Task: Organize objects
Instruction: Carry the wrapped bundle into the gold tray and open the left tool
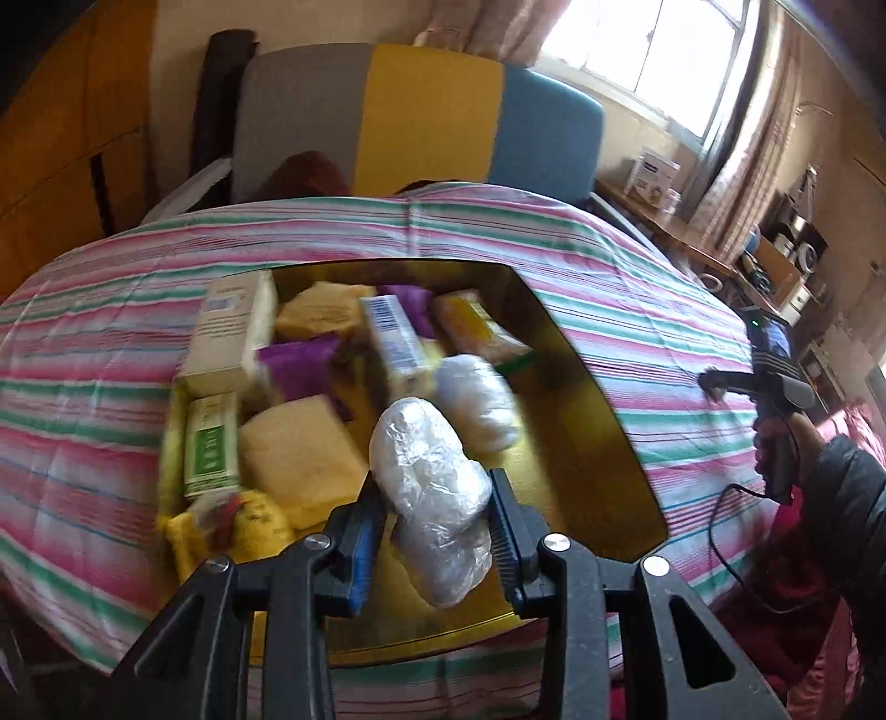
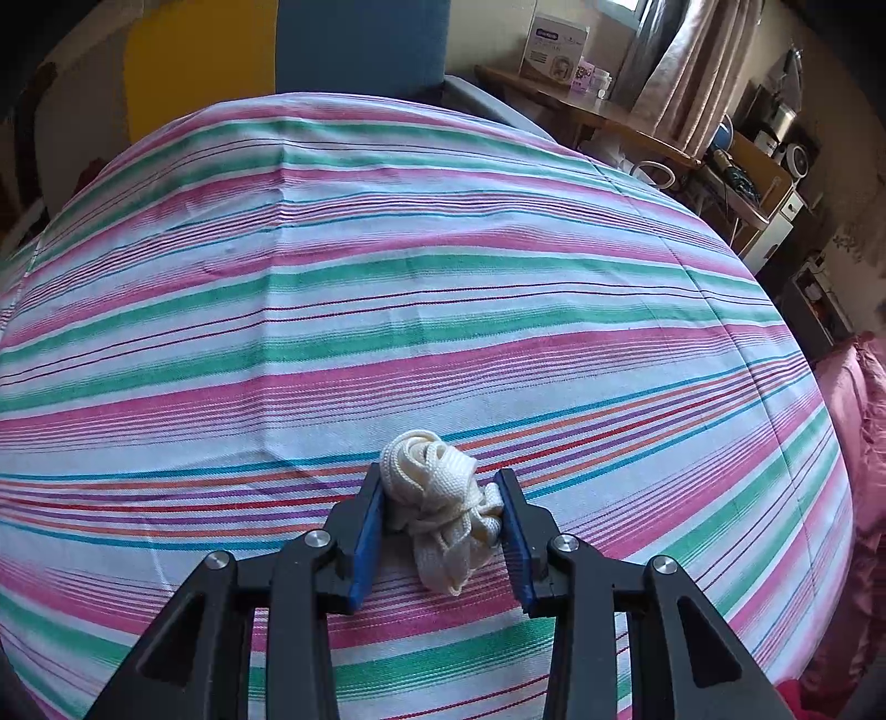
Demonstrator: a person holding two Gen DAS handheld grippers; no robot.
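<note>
Left tongs [image 1: 437, 518] clamped on plastic-wrapped bundle [image 1: 429, 471], above gold tray [image 1: 598, 437] near edge; tray's 9 o'clock half crammed, 3 o'clock half bare. Right tongs [image 2: 443, 515] pinch white cord wad [image 2: 437, 487] over striped worktop [image 2: 387, 288], open cloth out to 12.

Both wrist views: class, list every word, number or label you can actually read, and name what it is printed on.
None can be read.
Boxes in the tray: barcodes and print, all blurred.
Green-labelled box: blurred.
White carton on the side table: print too small.
</note>
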